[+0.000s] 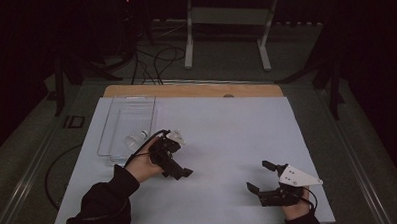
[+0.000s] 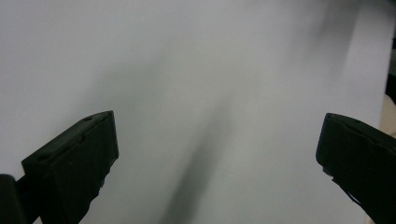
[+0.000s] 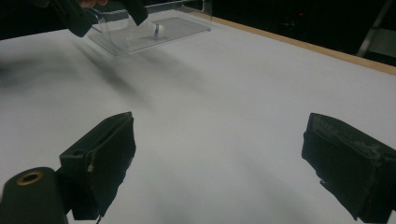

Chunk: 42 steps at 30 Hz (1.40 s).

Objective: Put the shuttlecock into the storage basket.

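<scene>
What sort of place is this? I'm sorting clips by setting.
Probably a lab or recording studio: a white-covered table in a dark room, cables on the floor, a white metal stand behind.

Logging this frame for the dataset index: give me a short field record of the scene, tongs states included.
surface: white table sheet with a wooden edge at the far side
container: clear plastic tray at the far left of the sheet
item: small clear bottle with a white cap, lying in the tray
left tongs: open, holding nothing, beside the tray's near right corner
right tongs: open, holding nothing, near the front right of the sheet
contact: neither tongs touches the bottle or tray
</scene>
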Each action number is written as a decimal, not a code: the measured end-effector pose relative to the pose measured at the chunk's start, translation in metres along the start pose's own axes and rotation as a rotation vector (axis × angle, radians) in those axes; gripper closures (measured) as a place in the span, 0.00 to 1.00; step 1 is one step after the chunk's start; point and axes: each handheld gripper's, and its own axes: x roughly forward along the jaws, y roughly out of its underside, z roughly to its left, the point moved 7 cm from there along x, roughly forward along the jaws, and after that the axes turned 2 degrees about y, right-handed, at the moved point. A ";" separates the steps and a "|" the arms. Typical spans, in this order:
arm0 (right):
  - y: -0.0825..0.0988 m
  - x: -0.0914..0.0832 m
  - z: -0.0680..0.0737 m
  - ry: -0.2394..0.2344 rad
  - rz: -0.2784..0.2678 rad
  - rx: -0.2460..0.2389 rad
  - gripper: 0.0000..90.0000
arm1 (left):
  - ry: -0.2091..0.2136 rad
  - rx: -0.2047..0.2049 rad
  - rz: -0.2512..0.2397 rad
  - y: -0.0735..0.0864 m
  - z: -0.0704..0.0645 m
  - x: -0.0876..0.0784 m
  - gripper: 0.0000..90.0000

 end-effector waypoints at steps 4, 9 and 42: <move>0.000 0.000 0.000 0.002 0.000 0.000 0.11 | 0.008 0.014 -0.017 0.006 -0.004 -0.002 0.00; 0.000 0.000 0.000 0.002 -0.003 0.001 0.11 | 0.013 0.021 -0.031 0.017 -0.007 -0.003 0.00; 0.001 0.002 0.001 0.002 0.007 0.002 0.11 | 0.020 0.034 -0.103 0.093 -0.014 -0.029 0.00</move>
